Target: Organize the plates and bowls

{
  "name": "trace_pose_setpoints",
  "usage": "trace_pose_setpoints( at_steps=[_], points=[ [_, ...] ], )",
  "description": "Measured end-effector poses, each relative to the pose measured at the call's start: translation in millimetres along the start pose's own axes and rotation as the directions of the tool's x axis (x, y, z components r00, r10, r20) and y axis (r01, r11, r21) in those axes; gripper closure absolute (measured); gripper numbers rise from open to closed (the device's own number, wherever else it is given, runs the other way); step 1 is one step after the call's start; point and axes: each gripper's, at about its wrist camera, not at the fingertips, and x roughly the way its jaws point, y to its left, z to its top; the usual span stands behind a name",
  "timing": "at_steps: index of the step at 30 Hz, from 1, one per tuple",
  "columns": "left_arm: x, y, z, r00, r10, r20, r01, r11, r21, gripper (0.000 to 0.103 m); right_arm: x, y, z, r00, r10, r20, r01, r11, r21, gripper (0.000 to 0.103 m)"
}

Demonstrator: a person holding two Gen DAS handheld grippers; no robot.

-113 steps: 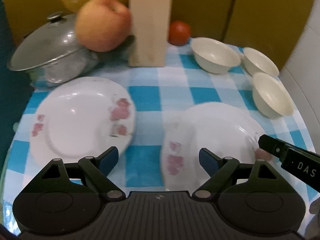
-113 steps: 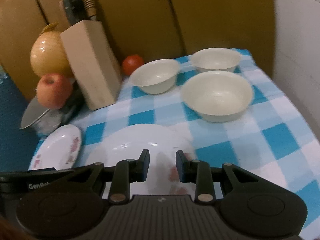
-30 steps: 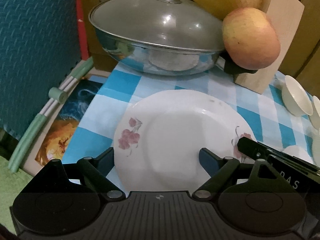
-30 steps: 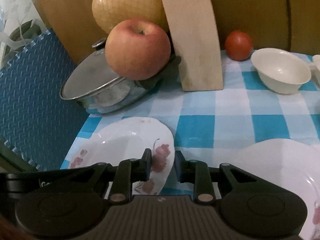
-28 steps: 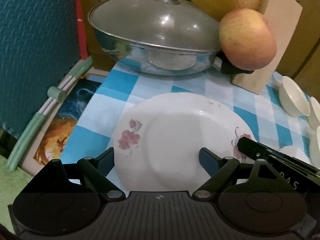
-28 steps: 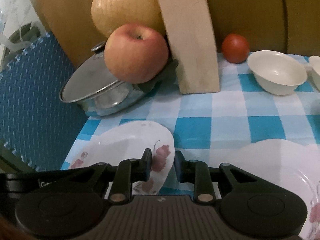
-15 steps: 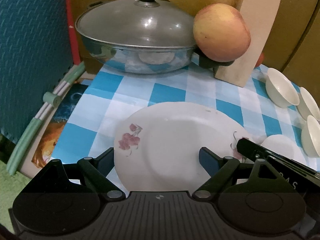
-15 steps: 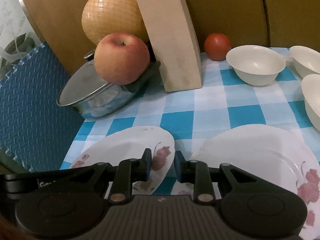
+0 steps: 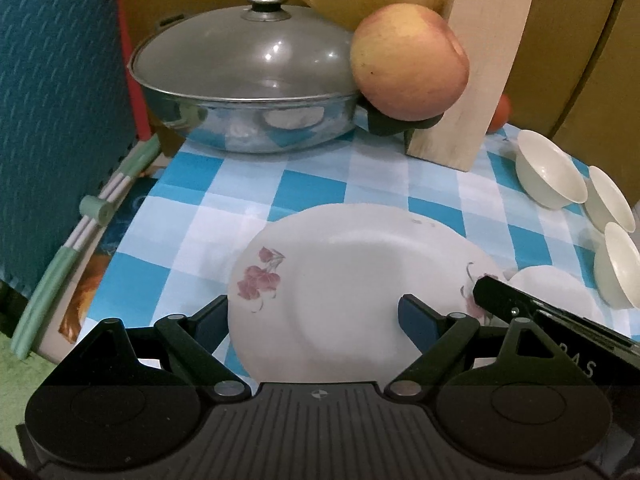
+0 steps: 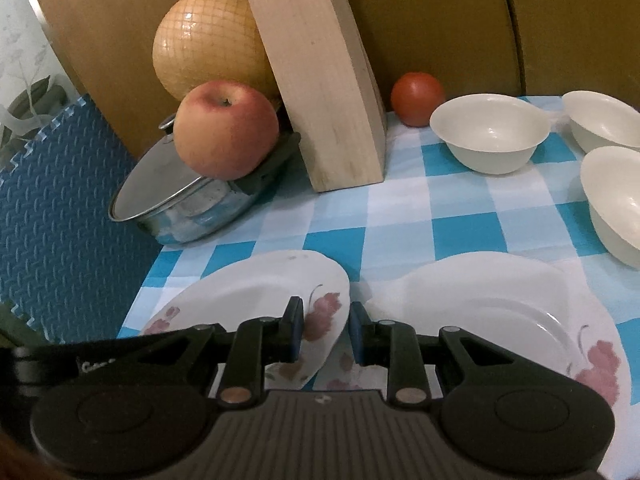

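A white flowered plate (image 9: 344, 280) is held up off the checked cloth, tilted. My left gripper (image 9: 314, 318) is open, its fingers on both sides of the plate's near rim. My right gripper (image 10: 324, 330) is shut on that plate's right rim (image 10: 324, 312); its fingertip (image 9: 486, 286) shows in the left wrist view. A second flowered plate (image 10: 492, 312) lies flat on the cloth to the right, and shows as an edge in the left wrist view (image 9: 556, 288). Three cream bowls (image 10: 490, 132) (image 10: 604, 120) (image 10: 616, 200) stand at the back right.
A lidded steel pot (image 9: 244, 80) stands at the back left with an apple (image 9: 408, 62) on its handle. A wooden knife block (image 10: 320, 92), a netted pomelo (image 10: 208, 44) and a tomato (image 10: 418, 98) stand behind. The table edge and a blue foam mat (image 9: 56, 120) are on the left.
Both grippers have drawn back and to the right with the flowered plate, so the pot and apple look farther off and the second plate and the bowls have come further into view.
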Motion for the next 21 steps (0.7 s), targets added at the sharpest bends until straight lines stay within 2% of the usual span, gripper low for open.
trace_pose_setpoints(
  at_steps=[13,21],
  points=[
    [-5,-24,-6,0.999,-0.047,0.016,0.047,0.998,0.041,0.011,-29,-19,-4,0.998,-0.042,0.037,0.041,0.999,0.007,0.079],
    [-9,-52,-15,0.996,-0.086,0.014,0.084,0.992,0.096,0.011,-56,-45,-14,0.994,-0.09,0.054,0.088,0.995,0.04,0.079]
  ],
)
